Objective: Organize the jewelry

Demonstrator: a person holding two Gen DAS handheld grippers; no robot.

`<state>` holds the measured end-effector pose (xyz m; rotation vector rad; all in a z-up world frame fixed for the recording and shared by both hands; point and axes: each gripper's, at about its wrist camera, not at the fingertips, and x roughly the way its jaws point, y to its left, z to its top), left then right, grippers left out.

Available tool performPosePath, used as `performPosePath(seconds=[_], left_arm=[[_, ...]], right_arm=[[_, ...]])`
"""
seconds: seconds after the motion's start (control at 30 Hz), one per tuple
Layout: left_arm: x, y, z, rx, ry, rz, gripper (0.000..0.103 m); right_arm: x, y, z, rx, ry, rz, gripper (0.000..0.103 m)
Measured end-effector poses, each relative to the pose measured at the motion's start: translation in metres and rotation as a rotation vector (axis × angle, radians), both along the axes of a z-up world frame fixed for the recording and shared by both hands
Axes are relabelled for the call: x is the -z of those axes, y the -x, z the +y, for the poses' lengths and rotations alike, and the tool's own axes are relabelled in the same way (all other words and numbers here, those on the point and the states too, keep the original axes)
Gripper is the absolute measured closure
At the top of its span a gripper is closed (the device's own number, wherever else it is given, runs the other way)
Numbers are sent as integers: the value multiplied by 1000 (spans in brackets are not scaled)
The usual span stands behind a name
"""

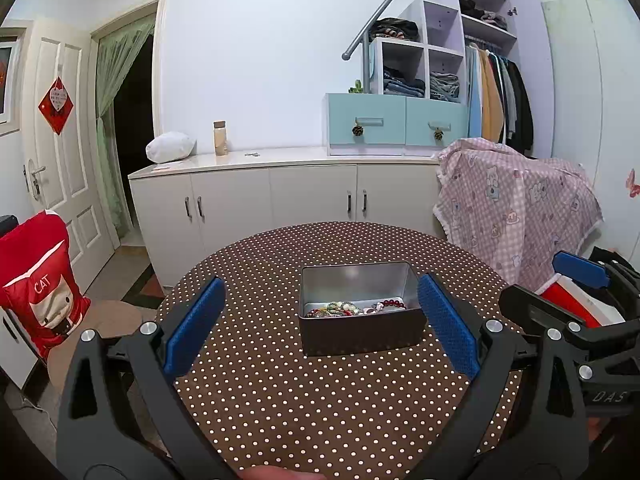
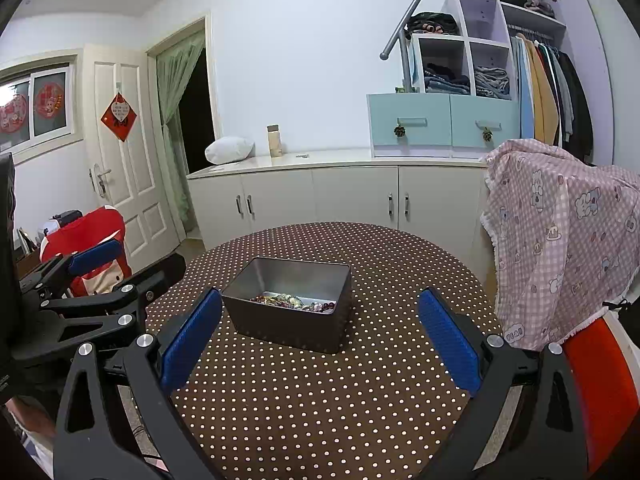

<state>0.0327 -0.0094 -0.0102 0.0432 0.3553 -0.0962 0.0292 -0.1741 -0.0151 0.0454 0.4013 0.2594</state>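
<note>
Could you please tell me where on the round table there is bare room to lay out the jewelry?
The polka-dot tablecloth is bare between the metal tin and the near edge, and on both sides of the tin. The only crowded spot is inside the tin, where the beaded jewelry is heaped.

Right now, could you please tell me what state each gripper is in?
Left gripper: open, holding nothing, above the table.
Right gripper: open, holding nothing, above the table.

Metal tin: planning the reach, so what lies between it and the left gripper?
Only bare polka-dot tablecloth separates left gripper from metal tin, in the left wrist view.
</note>
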Motion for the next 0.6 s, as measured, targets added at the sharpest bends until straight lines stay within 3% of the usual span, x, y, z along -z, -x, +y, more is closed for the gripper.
performPosePath(seconds=[0.6], left_arm=[[2, 0, 0, -2, 1, 2, 8]], right_arm=[[0, 0, 1, 2, 4, -2, 8]])
